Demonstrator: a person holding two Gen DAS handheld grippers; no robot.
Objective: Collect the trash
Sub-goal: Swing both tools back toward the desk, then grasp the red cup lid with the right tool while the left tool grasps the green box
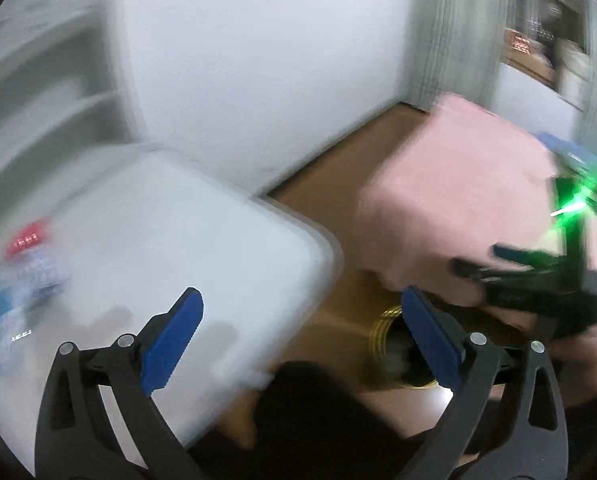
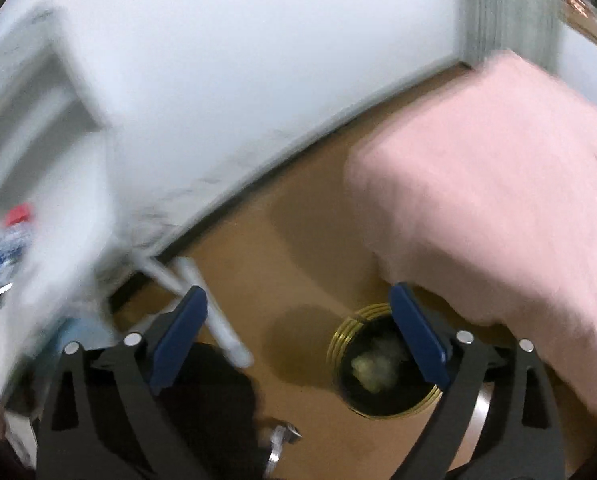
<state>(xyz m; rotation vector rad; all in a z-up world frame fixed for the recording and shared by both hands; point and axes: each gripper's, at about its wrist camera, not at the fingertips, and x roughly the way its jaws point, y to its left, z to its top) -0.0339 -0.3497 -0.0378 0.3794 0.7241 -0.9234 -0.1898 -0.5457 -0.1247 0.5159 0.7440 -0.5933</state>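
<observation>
A: Trash (image 2: 372, 364) down in bin (image 2: 340, 336), pale wad, just ahead of right gripper (image 2: 298, 334) and low, close to its right finger. More trash on table (image 1: 202, 240): crumpled bottle (image 1: 22, 280) with red cap (image 1: 26, 238), far off to left of left gripper (image 1: 302, 330).

B: Jaws?

A: Both pairs spread wide, nothing between pads. Right gripper also seen from left camera, off to right over pink bedding (image 1: 458, 184), fingers splayed, green light glowing on body.

B: Risks?

A: Heavy blur in both views, so probably fast motion. Could clip table edge or table leg (image 2: 214, 312), which lies just beyond right gripper's left finger. Could knock bin over too, sitting low and close under both tools. Bottle looks thin and crushed; likely to skid away or pop out under off-centre pinch.

B: Pose?

A: Both tilted steeply down toward floor (image 2: 282, 240), side by side, left looking over table corner, right over bin. No contact with anything visible. Dark shape near bottom between fingers, too blurred to name.
</observation>
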